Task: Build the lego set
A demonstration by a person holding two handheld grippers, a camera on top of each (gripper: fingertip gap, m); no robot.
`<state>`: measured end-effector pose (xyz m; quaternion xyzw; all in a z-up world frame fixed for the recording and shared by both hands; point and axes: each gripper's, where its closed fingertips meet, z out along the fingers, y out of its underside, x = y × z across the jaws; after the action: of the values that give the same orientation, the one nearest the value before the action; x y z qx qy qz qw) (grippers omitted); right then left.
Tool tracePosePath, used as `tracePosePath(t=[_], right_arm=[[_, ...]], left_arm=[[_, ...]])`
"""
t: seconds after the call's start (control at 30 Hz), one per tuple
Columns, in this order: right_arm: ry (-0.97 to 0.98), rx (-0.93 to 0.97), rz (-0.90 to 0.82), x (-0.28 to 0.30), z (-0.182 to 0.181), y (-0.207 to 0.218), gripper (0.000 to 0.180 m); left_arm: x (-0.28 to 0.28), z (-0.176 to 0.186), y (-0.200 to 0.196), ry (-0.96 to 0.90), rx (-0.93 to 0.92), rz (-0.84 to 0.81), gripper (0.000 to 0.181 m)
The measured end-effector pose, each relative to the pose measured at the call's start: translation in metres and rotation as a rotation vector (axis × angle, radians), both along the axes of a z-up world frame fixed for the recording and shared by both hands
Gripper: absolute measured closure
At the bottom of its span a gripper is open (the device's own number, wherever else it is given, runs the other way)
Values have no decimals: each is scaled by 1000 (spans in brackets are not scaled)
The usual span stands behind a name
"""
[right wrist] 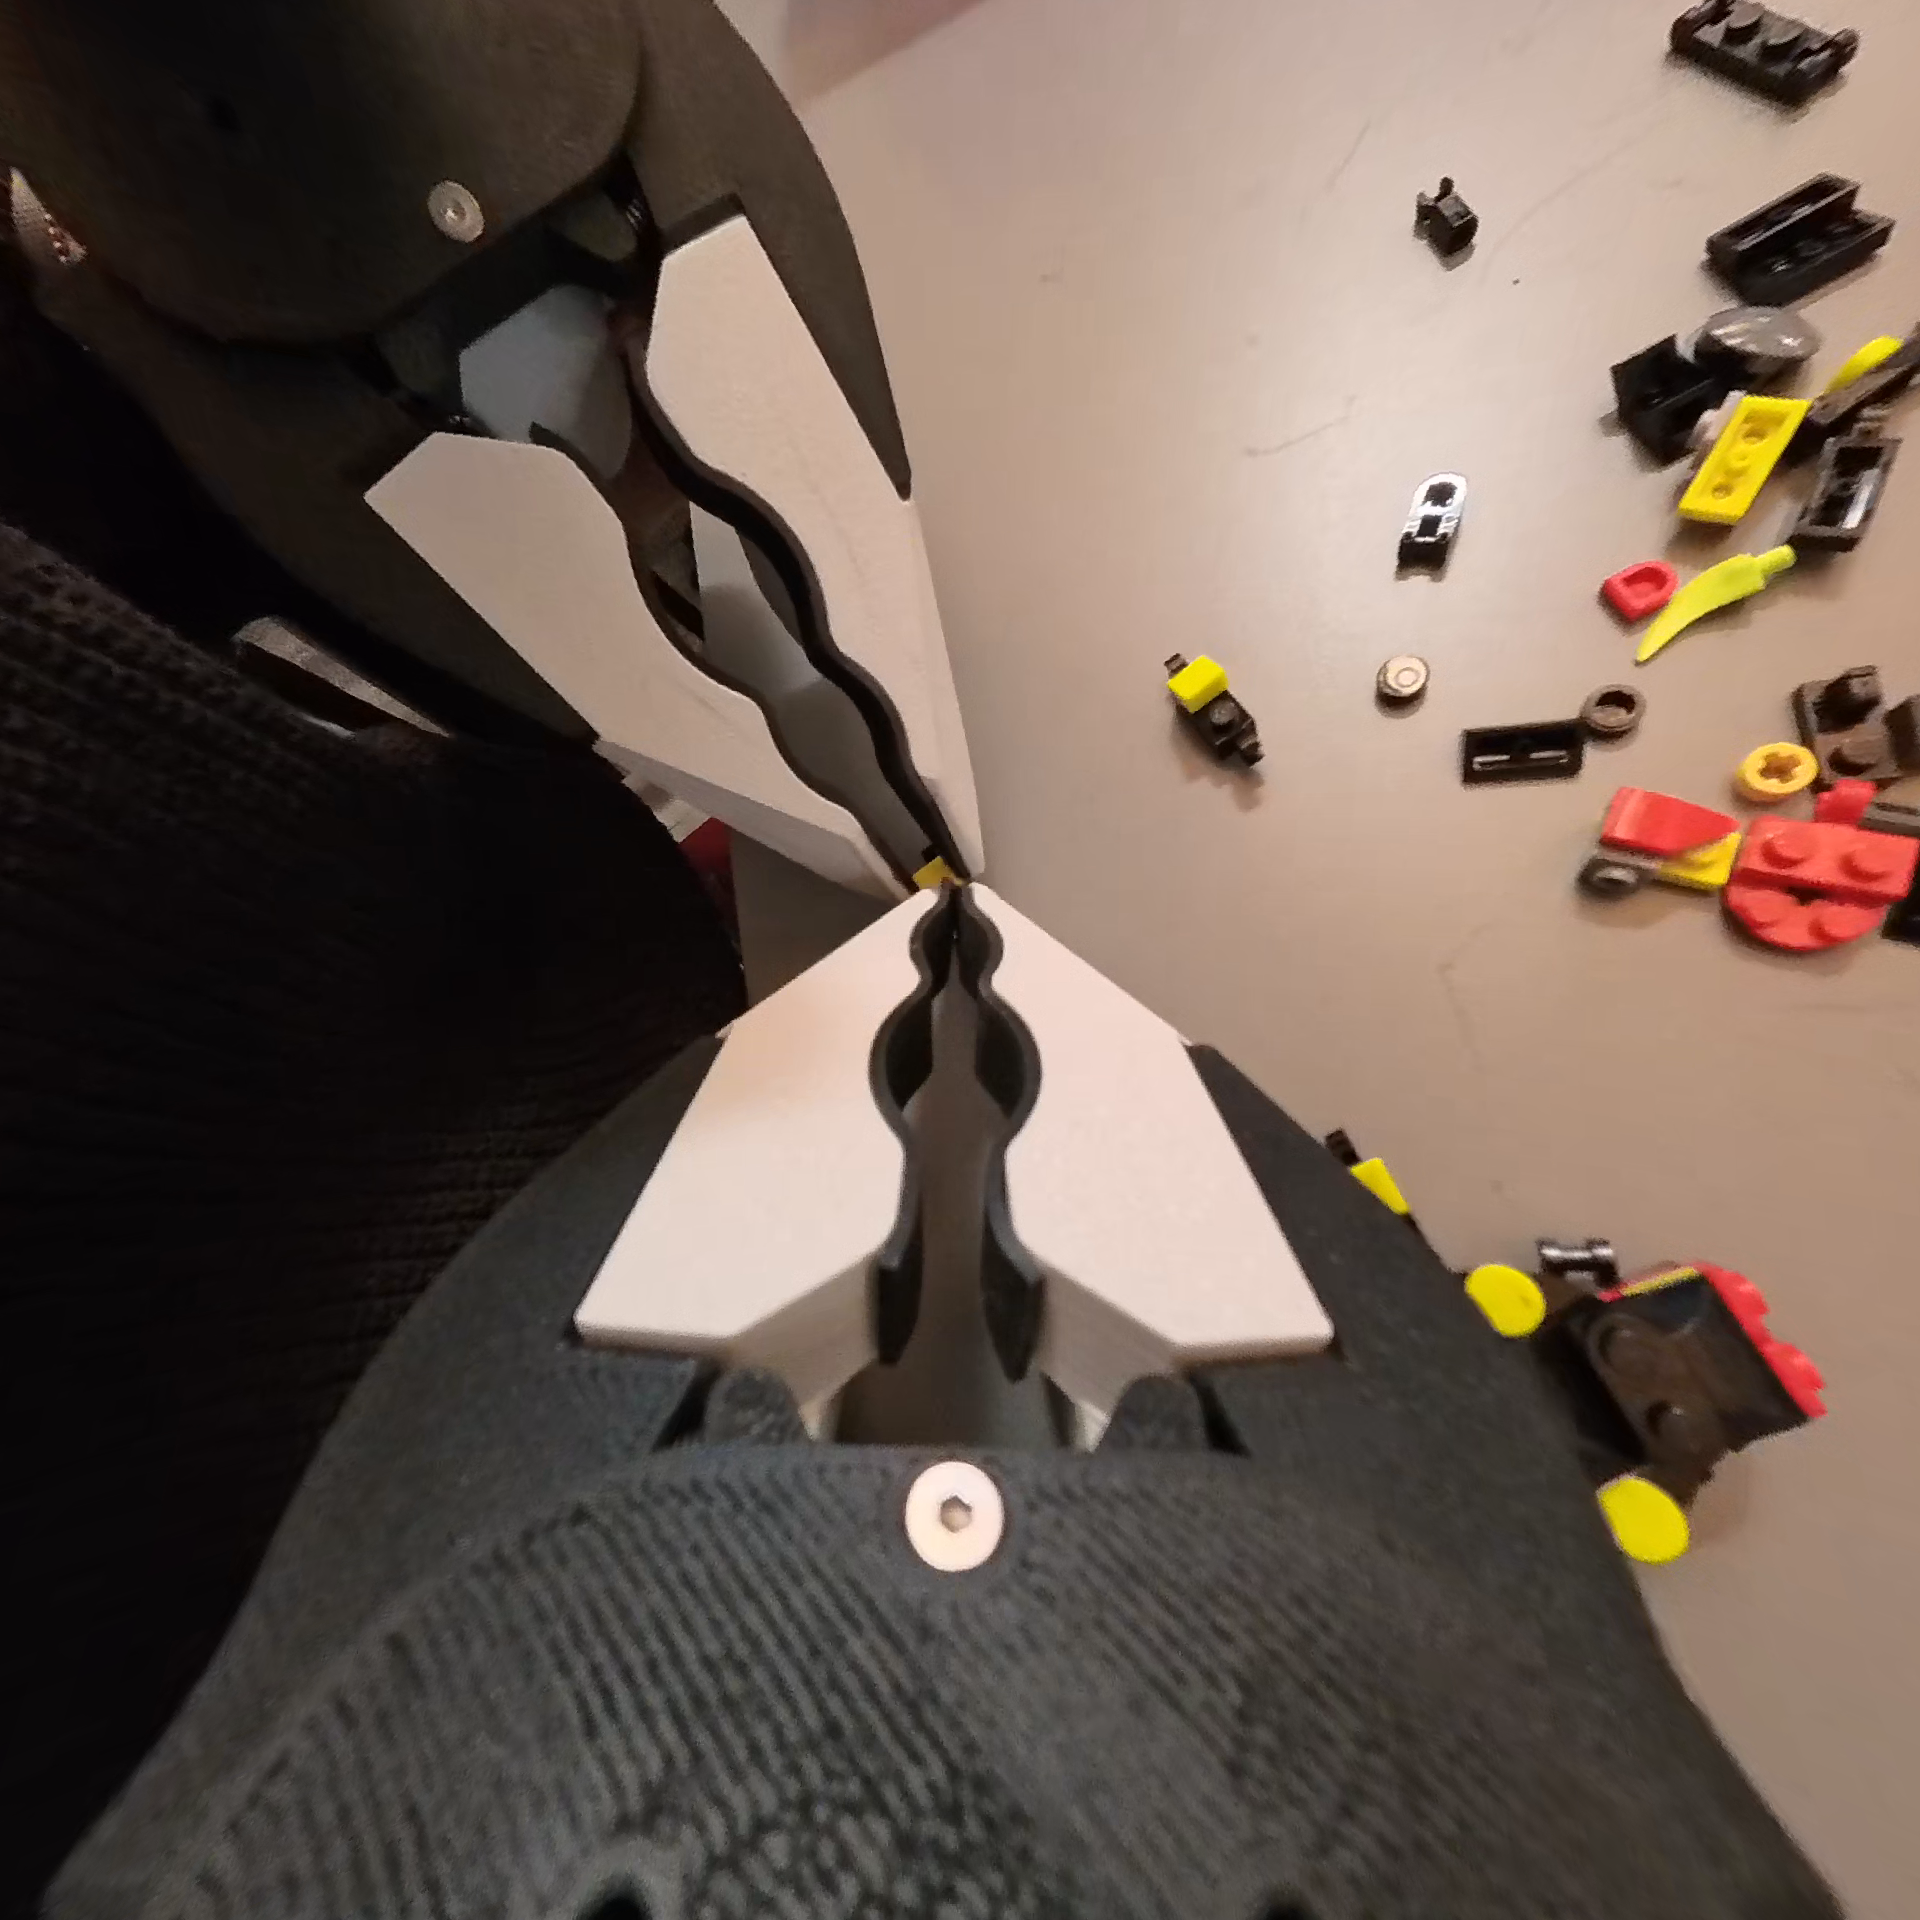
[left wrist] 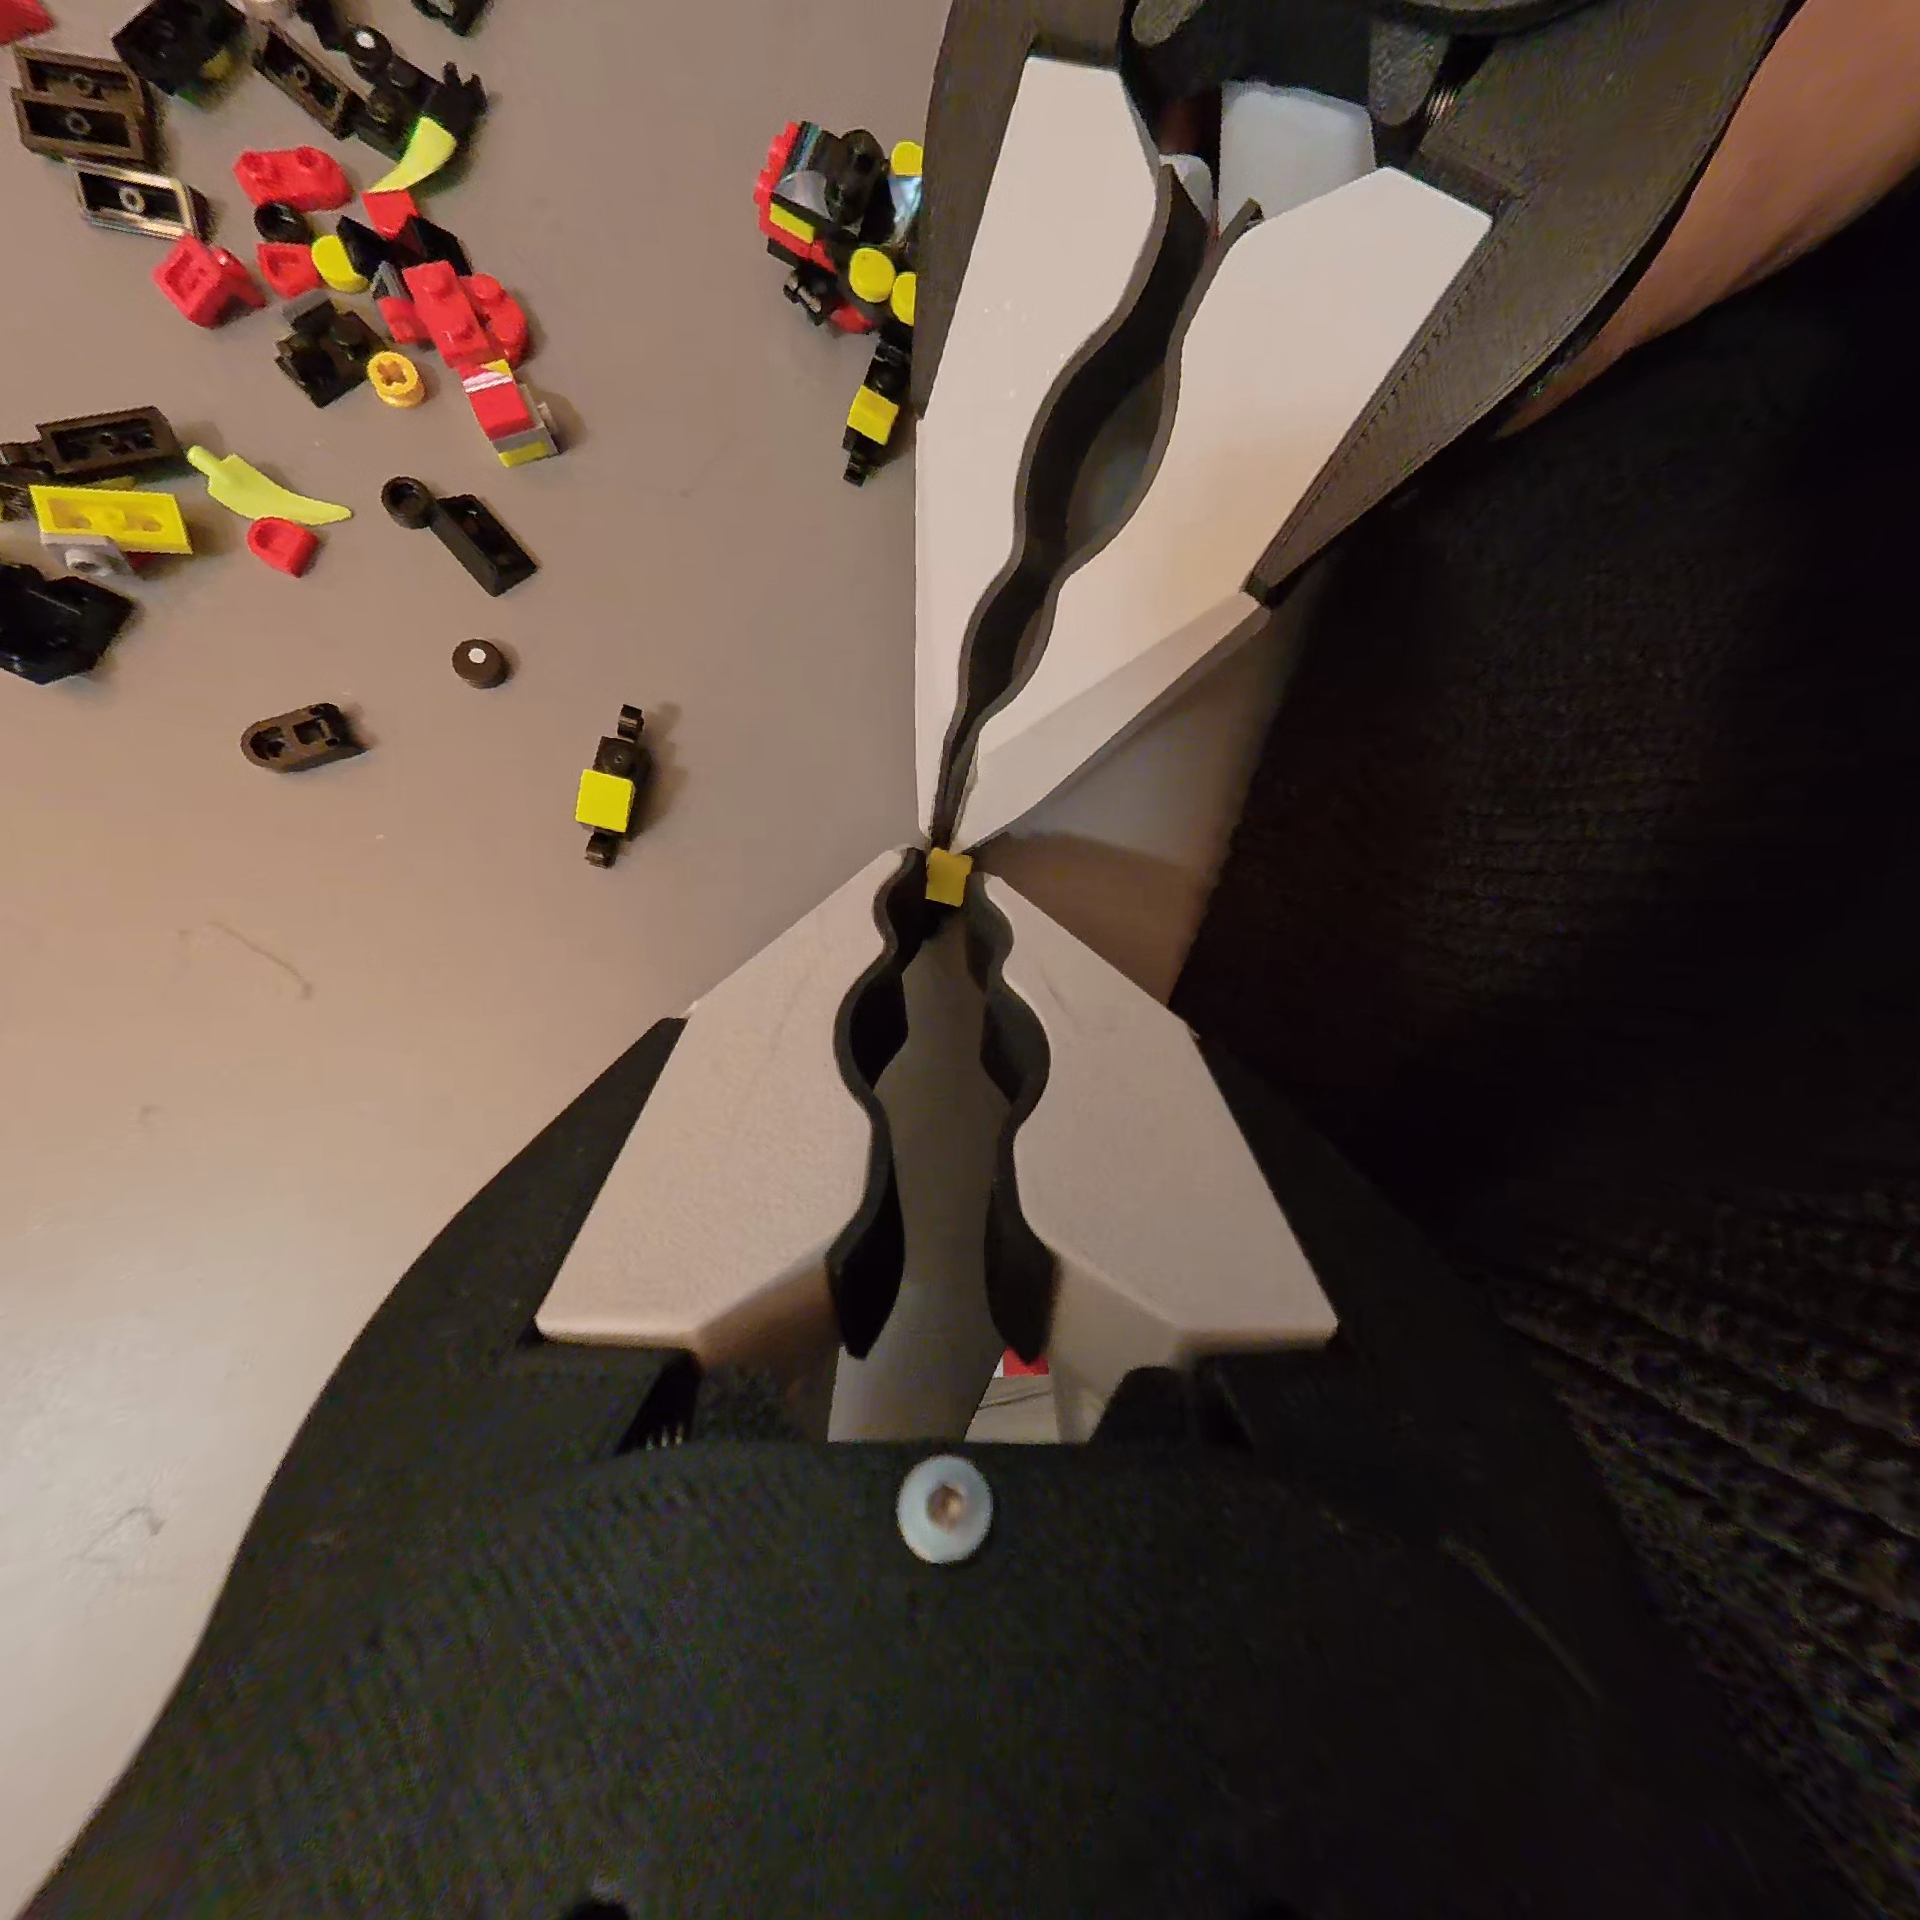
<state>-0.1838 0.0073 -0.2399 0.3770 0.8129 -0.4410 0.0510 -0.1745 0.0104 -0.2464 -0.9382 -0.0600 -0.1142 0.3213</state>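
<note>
My left gripper (left wrist: 940,894) is shut on a small yellow lego piece (left wrist: 948,876), held above the table's near edge. My right gripper (right wrist: 951,904) is shut, and its tips meet the left gripper's tips at that yellow piece (right wrist: 932,871). I cannot tell whether the right one pinches anything. In the left wrist view the right gripper (left wrist: 940,826) comes in from the top. In the right wrist view the left gripper (right wrist: 940,868) comes in from the upper left. A partly built red, black and yellow model (left wrist: 842,239) stands on the table, and also shows in the right wrist view (right wrist: 1662,1371).
The grey table (left wrist: 312,1091) carries several loose red, black and yellow pieces (left wrist: 343,291) at the far left. A small black and yellow subassembly (left wrist: 613,790) lies alone, also in the right wrist view (right wrist: 1210,707). A person's dark knit clothing (left wrist: 1610,1039) fills the side beside both grippers. The grippers are tip to tip, or close to it.
</note>
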Motion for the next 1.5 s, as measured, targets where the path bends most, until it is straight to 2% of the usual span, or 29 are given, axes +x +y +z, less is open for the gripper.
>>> tracePosePath(t=[0.5,0.7,1.13,1.3,1.5], right_arm=[[88,186,39,-2,-1,0,180],[28,71,15,-1,2,-1,180],[51,76,21,-1,1,1,180],[103,40,49,-1,9,-4,170],[136,81,103,3,4,-9,161]], left_arm=[[0,-1,0,35,0,3,173],[0,0,-1,36,10,7,173],[0,-4,-7,-2,-12,8,170],[-3,0,-11,-26,4,22,169],[-2,-5,-13,-19,-18,8,170]])
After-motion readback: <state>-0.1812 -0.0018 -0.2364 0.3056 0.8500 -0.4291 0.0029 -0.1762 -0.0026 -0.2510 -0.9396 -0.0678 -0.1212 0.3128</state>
